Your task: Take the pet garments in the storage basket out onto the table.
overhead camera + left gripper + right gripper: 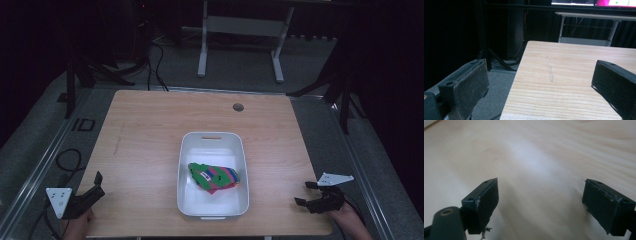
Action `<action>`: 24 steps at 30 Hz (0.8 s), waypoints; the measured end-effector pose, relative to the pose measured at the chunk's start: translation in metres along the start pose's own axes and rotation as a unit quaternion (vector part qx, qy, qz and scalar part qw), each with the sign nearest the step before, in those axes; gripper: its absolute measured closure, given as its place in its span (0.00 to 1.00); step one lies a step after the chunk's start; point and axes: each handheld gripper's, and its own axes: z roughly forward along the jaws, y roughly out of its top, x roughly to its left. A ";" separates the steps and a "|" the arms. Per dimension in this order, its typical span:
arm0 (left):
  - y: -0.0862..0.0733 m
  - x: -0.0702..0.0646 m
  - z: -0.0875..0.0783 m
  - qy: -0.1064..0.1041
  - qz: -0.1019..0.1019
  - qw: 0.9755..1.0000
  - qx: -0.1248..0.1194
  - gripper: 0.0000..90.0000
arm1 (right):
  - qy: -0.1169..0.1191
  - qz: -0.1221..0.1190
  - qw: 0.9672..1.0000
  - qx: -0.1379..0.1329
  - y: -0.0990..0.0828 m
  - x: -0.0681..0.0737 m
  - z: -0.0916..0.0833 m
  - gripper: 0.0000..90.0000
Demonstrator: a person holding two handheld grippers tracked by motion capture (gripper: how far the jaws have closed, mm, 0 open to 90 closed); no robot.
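Folded cloth (214,177): you see green, pink and blue stripes in the white tub (187,150), but its print is too small to read.
Your hands: cut off by the high view's bottom edge.
Right gripper view: the table (549,152) is blurred.
Left gripper view: both jaws run off the frame.

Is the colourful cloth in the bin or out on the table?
In: the colourful cloth lies bunched on the floor of the white bin, inside its walls.

dim high view, dark surroundings; blurred, glary tabletop (536,157) in right gripper view
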 end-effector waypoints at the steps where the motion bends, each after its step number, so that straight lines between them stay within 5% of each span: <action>1: 0.000 0.000 0.000 0.000 0.000 1.000 0.000 0.02 | 0.010 -0.011 1.000 0.010 0.001 0.002 0.000 0.15; 9: 0.000 0.000 0.000 -0.002 0.000 1.000 0.000 0.02 | 0.040 -0.058 0.996 0.061 0.019 0.024 0.002 0.15; 15: 0.000 0.001 0.000 -0.003 -0.001 1.000 0.001 0.02 | 0.059 -0.114 0.987 0.099 0.038 0.044 0.009 0.14; 20: 0.000 0.001 0.000 -0.003 0.000 1.000 0.001 0.02 | 0.080 -0.133 0.979 0.129 0.055 0.055 0.014 0.15; 24: 0.000 0.001 0.000 -0.004 0.000 1.000 0.001 0.02 | 0.089 -0.143 0.978 0.123 0.069 0.062 0.015 0.15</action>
